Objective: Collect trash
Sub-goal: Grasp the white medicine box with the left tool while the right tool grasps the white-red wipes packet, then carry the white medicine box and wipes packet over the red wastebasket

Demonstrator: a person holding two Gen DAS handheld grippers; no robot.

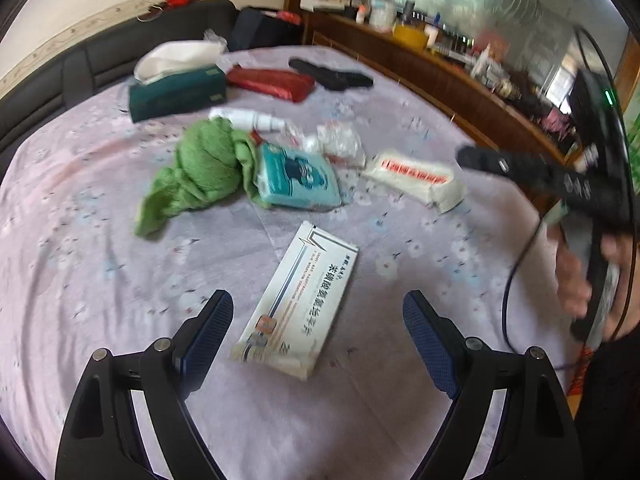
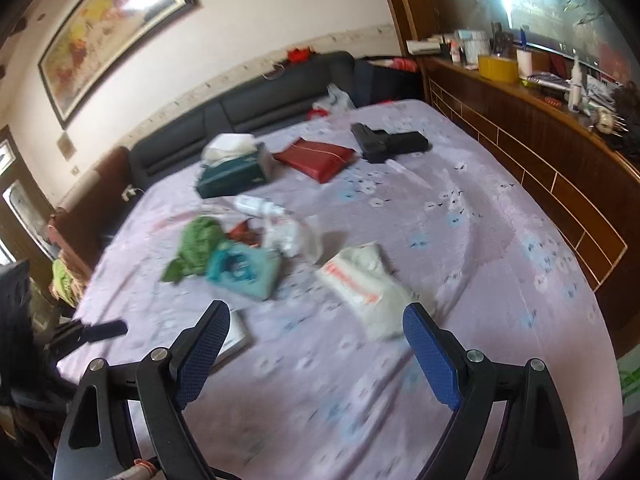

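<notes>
Loose items lie on a lilac flowered bedspread (image 1: pixel 100 280). A white medicine box (image 1: pixel 298 304) lies just ahead of my open, empty left gripper (image 1: pixel 318 312); its corner shows in the right wrist view (image 2: pixel 236 340). Further off lie a teal tissue pack (image 1: pixel 298 178), a green cloth (image 1: pixel 200 168), crumpled clear plastic (image 1: pixel 340 142) and a white wipes pack with red print (image 1: pixel 416 176). My right gripper (image 2: pixel 316 312) is open and empty above the bed, the wipes pack (image 2: pixel 362 288) just beyond it. The right gripper also shows in the left wrist view (image 1: pixel 560 184).
A green tissue box (image 1: pixel 176 92), a red pouch (image 1: pixel 276 82), a white bottle (image 1: pixel 252 118) and a black object (image 1: pixel 332 74) lie at the far side. A dark sofa (image 2: pixel 248 104) stands behind the bed. A wooden cluttered shelf (image 2: pixel 540 120) runs along the right.
</notes>
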